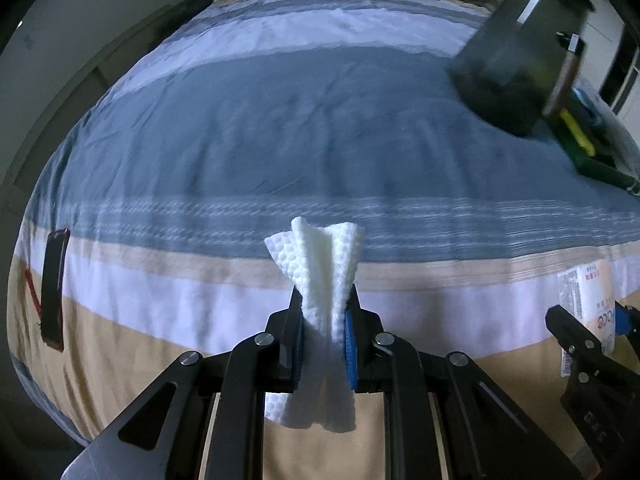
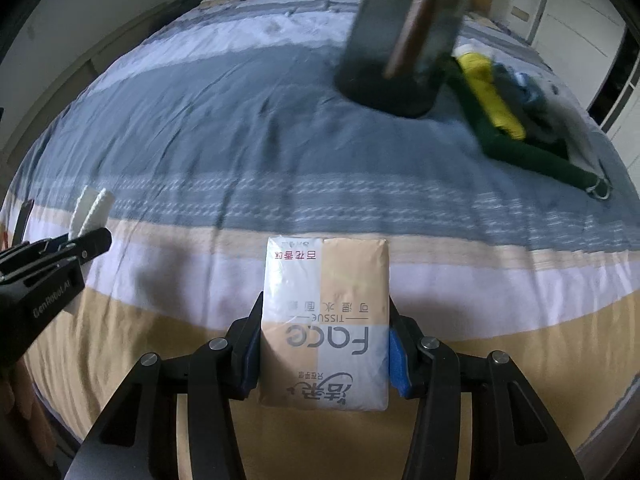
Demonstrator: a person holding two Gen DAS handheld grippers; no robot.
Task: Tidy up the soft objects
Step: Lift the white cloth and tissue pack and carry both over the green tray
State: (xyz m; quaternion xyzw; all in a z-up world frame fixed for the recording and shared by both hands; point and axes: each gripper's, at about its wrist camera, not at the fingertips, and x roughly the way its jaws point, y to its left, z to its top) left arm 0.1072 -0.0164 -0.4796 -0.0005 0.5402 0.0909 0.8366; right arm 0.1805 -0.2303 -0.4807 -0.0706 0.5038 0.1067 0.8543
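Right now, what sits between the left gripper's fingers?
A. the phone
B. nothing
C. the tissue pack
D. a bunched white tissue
D: in the left wrist view the left gripper pinches a bunched white tissue, while the tissue pack sits in the right gripper.

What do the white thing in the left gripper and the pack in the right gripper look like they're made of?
White sheet: soft embossed paper or nonwoven tissue, judging by its dimpled texture and limp folds. Tissue pack: thin glossy plastic film wrapper, printed beige and white, with shine and slight wrinkling; the contents are hidden.
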